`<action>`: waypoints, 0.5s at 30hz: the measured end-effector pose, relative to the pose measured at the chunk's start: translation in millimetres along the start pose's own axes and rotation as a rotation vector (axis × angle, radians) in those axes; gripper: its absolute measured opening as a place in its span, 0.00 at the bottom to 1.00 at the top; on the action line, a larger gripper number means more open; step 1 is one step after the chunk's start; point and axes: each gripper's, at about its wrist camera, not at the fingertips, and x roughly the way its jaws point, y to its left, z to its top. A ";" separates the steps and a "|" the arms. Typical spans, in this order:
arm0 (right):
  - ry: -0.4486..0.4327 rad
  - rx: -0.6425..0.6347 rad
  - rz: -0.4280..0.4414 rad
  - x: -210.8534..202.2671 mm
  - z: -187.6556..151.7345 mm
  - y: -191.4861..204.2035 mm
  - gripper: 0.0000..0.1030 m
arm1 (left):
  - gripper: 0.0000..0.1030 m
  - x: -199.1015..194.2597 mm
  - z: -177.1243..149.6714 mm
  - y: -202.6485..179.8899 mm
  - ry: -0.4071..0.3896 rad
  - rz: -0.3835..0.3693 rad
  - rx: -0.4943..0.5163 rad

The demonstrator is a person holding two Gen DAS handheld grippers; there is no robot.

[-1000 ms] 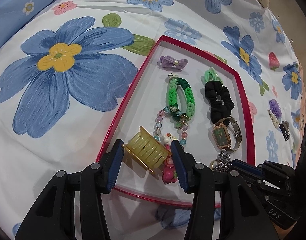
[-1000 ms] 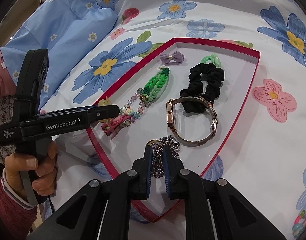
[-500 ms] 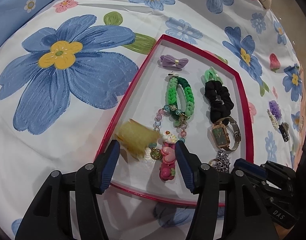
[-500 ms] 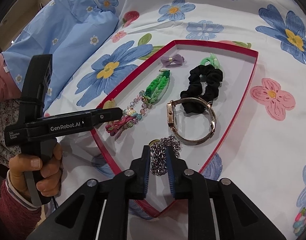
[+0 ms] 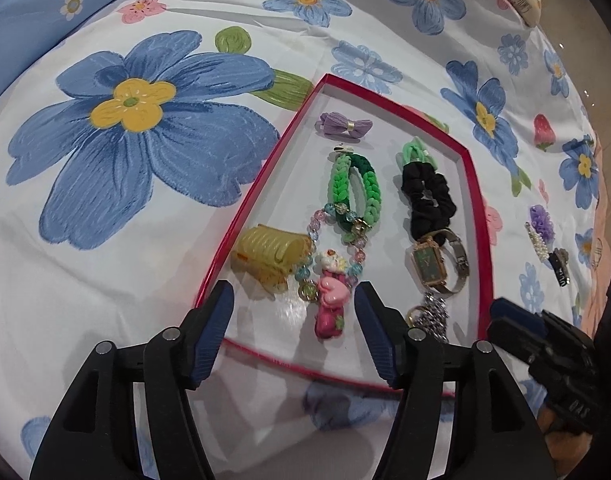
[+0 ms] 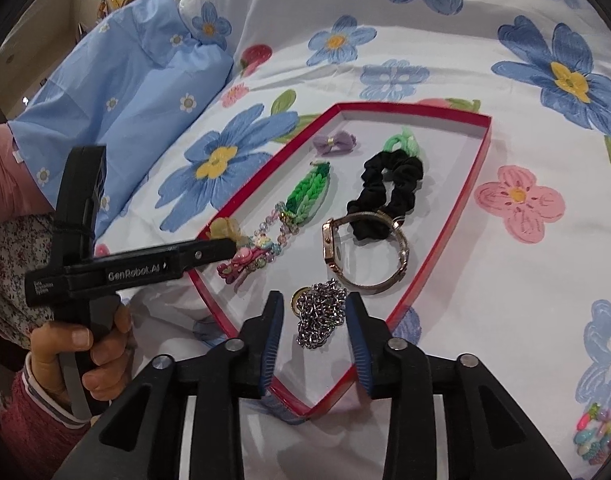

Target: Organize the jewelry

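Left gripper [image 5: 293, 304] jaws just opening, nothing gripped, yellow claw clip [image 5: 271, 258] lying lower left in red tray [image 5: 475, 208], right gripper [image 6: 315, 312] jaws just opening, silver chain [image 6: 319, 314] loose between them

Both the left gripper [image 5: 293, 312] and right gripper [image 6: 315, 322] have just been opening, empty.

Yellow hair claw [image 5: 271, 258] dropped from left gripper [image 5: 293, 332] into red tray [image 5: 475, 216], jaws just opened wider. Right gripper [image 6: 315, 340] just opened off silver chain [image 6: 319, 318], now lying loose between jaws.
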 end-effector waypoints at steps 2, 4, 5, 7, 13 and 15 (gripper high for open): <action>-0.016 0.004 -0.002 -6.2 1.1 -1.1 0.37 | 0.65 -8.0 -4.2 1.1 -0.014 -0.004 -0.010; -0.033 0.011 -0.002 -12.9 1.1 -3.1 0.43 | 0.75 -17.5 -9.6 1.9 -0.030 0.009 -0.034; -0.044 0.015 -0.002 -16.6 0.4 -3.8 0.52 | 0.83 -22.9 -14.1 3.1 -0.041 0.014 -0.058; -0.073 0.034 -0.001 -23.7 -3.4 -6.0 0.67 | 0.85 -33.2 -24.0 4.5 -0.071 -0.016 -0.094; -0.177 0.133 0.058 -47.0 -22.3 -17.3 0.71 | 0.90 -63.2 -51.6 7.0 -0.161 -0.096 -0.175; -0.212 0.158 0.081 -56.4 -27.2 -19.4 0.71 | 0.92 -73.2 -60.1 5.7 -0.182 -0.091 -0.184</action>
